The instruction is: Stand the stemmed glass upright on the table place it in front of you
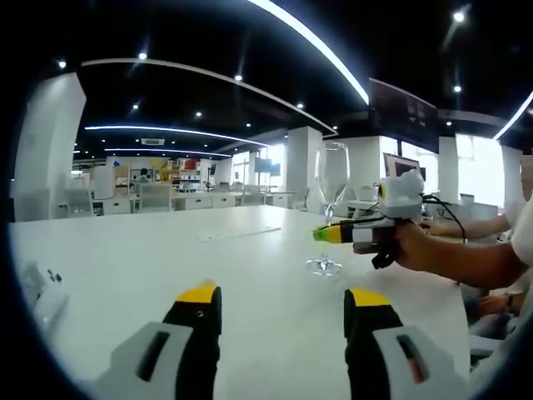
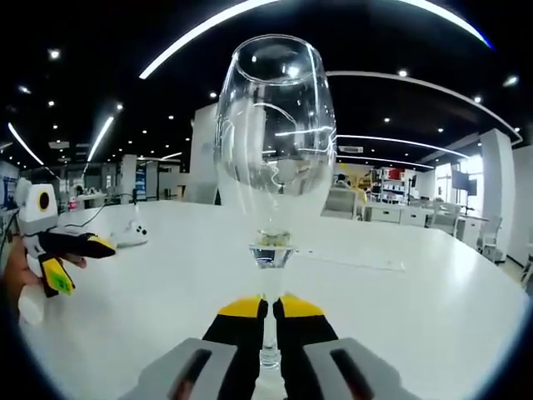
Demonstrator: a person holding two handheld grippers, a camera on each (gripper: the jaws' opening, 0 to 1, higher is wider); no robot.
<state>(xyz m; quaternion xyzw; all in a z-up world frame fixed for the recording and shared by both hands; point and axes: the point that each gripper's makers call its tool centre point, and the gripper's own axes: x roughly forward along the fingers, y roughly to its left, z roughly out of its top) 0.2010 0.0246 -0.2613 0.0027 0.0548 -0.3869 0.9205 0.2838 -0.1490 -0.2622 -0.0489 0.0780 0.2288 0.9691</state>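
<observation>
1. Left gripper (image 1: 283,312): jaws stand wide apart with bare tabletop between the yellow-tipped ends; nothing held. In the right gripper view the same tool (image 2: 79,258) sits at the far left edge, in a hand (image 2: 15,275), its yellow tips spread.
2. Table (image 1: 150,258): white, broad, level. At its left edge in the left gripper view lies a small white object (image 1: 42,287) with dark dots; identity unclear.
3. Mid-table, beyond the left gripper, a thin flat pale strip (image 1: 239,233) lies on the surface.
4. Stemmed glass (image 1: 331,187): clear, upright, its round foot (image 1: 323,267) resting on the table right of centre in the left gripper view.
5. Right gripper (image 1: 333,233), seen in the left gripper view: comes in from the right, held by a hand (image 1: 416,246), its green and yellow tips at the stem of the glass, above the foot.
6. Right gripper view: right gripper's own jaws (image 2: 268,310) are drawn narrow, clamped on the stem (image 2: 268,333), one yellow tip on each side. The bowl (image 2: 275,125) rises directly above, empty as far as can be seen.
7. Background: open-plan room with white desks (image 1: 191,200) and ceiling light strips.
</observation>
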